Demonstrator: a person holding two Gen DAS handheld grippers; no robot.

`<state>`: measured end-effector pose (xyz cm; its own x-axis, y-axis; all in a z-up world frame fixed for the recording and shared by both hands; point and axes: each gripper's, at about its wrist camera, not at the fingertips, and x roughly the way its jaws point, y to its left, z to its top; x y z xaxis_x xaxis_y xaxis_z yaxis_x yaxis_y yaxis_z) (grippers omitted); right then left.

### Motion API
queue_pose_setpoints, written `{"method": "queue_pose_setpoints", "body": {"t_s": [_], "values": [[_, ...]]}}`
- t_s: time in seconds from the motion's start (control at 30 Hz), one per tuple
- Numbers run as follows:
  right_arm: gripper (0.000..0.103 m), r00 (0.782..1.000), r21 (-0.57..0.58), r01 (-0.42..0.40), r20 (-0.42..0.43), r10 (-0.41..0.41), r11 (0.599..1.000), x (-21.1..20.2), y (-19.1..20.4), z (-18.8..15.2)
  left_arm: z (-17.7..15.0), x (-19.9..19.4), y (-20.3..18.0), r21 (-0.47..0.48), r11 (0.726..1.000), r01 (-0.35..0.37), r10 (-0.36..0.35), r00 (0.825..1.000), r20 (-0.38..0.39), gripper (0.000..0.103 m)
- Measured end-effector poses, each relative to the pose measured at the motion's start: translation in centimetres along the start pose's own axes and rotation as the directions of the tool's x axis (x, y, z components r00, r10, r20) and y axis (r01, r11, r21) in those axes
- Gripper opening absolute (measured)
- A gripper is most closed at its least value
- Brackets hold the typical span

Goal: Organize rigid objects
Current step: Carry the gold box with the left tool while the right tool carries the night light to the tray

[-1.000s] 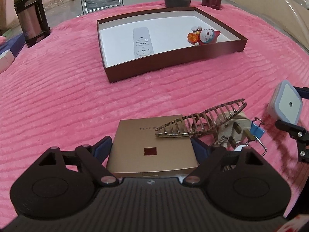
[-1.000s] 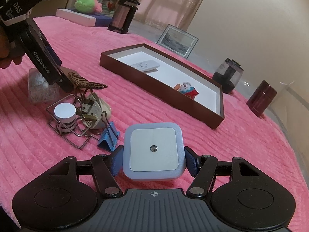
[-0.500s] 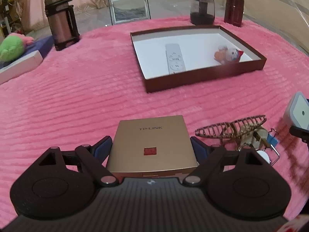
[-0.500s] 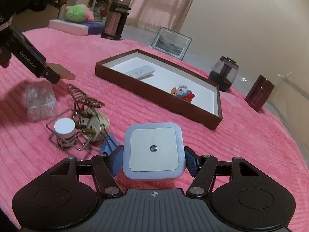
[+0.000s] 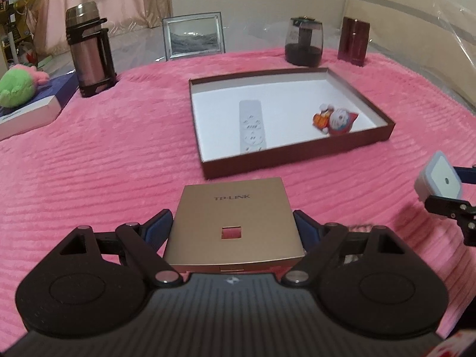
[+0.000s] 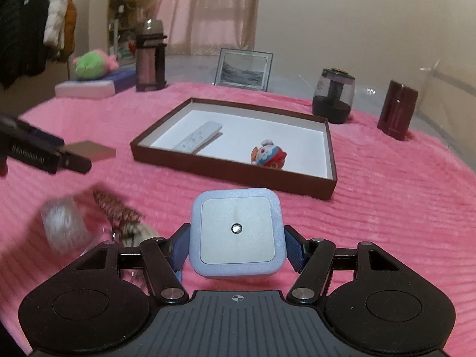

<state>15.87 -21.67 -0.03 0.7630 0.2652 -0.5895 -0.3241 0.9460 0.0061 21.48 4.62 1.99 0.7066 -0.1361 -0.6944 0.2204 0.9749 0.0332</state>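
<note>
The gold TP-LINK box is held tight in the left gripper, and the blue square night light in the right gripper. Both have been lifted away from the leftover pile and brought nearer the brown tray. Dropping them in probably comes next.

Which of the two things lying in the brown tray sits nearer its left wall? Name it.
The flat white remote control, lying lengthwise left of middle. The round Doraemon figurine lies toward the right wall of the brown tray.
</note>
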Motion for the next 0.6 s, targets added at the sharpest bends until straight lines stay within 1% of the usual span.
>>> {"method": "queue_pose_setpoints", "body": {"t_s": [0.37,0.5,0.6], "values": [[0.061,0.998,0.101,-0.053,0.024,0.051,0.993,0.5,-3.9,5.7,5.2,0.7,-2.2,0.042,0.998,0.037,-0.039,0.998,0.046,0.083],[0.061,0.997,0.131,-0.075,0.02,0.073,0.989,1.6,-5.2,8.0,7.4,1.3,-2.9,0.053,0.997,0.048,-0.051,0.997,0.062,0.083],[0.061,0.997,0.131,-0.073,0.013,0.072,0.989,2.7,-6.1,9.6,9.0,1.9,-3.7,0.065,0.997,0.052,-0.057,0.996,0.072,0.083]]}}
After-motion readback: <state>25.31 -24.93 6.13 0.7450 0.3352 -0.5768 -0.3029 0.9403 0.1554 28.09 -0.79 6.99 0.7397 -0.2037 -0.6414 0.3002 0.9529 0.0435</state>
